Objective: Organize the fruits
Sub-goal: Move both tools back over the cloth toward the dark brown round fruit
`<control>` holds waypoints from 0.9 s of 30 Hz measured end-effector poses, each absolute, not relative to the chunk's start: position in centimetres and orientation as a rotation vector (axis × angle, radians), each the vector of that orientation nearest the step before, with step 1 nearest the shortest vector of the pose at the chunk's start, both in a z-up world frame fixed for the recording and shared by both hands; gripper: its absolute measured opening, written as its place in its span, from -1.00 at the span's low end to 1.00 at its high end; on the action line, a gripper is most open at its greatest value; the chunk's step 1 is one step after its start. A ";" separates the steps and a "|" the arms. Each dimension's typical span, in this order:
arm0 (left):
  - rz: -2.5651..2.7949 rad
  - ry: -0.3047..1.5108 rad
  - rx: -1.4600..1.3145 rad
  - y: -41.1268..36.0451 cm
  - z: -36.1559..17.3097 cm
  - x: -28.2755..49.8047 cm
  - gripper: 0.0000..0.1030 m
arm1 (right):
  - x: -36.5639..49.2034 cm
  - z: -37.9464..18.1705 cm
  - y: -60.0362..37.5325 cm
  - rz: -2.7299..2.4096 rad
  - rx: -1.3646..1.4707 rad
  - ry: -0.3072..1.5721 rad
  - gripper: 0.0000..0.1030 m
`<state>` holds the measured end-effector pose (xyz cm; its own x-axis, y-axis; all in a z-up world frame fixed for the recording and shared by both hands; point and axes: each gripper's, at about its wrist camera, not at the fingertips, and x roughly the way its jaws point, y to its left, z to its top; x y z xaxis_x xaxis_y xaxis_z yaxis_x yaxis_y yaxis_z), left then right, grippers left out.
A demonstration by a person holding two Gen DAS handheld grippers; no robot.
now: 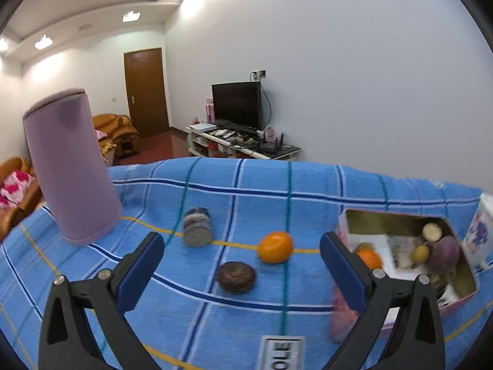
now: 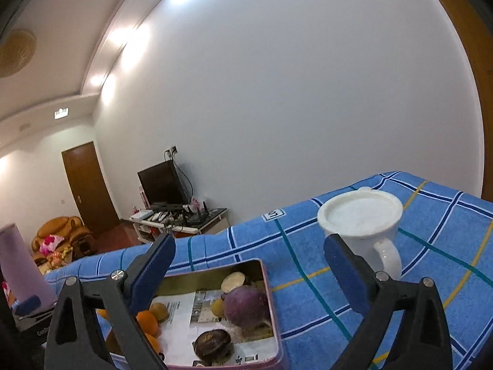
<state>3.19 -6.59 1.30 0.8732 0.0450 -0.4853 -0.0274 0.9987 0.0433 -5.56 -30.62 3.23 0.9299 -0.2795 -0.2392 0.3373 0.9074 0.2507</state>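
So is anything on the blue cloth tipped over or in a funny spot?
Yes. A small jar lies on its side on the blue cloth. An orange and a dark round fruit sit loose beside it, outside the pink tin that holds the other fruit.

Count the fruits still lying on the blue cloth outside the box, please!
2: an orange near the middle of the cloth, and a dark brown round fruit just in front of it. Others may be hidden.
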 end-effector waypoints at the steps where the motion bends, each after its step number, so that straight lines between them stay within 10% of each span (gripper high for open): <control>1: 0.047 0.508 0.053 -6.5 1.1 3.2 1.00 | -5.8 3.2 -30.6 -0.319 0.287 0.198 0.90; 27: 0.116 0.508 0.120 -0.9 0.1 3.8 1.00 | -2.9 1.2 -24.0 -0.215 0.153 0.332 0.90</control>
<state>3.78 -0.93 0.06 0.8673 0.1400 -0.4777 -0.0802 0.9864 0.1434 -2.94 -23.98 1.24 0.9231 -0.1831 -0.3381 0.2332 0.9657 0.1138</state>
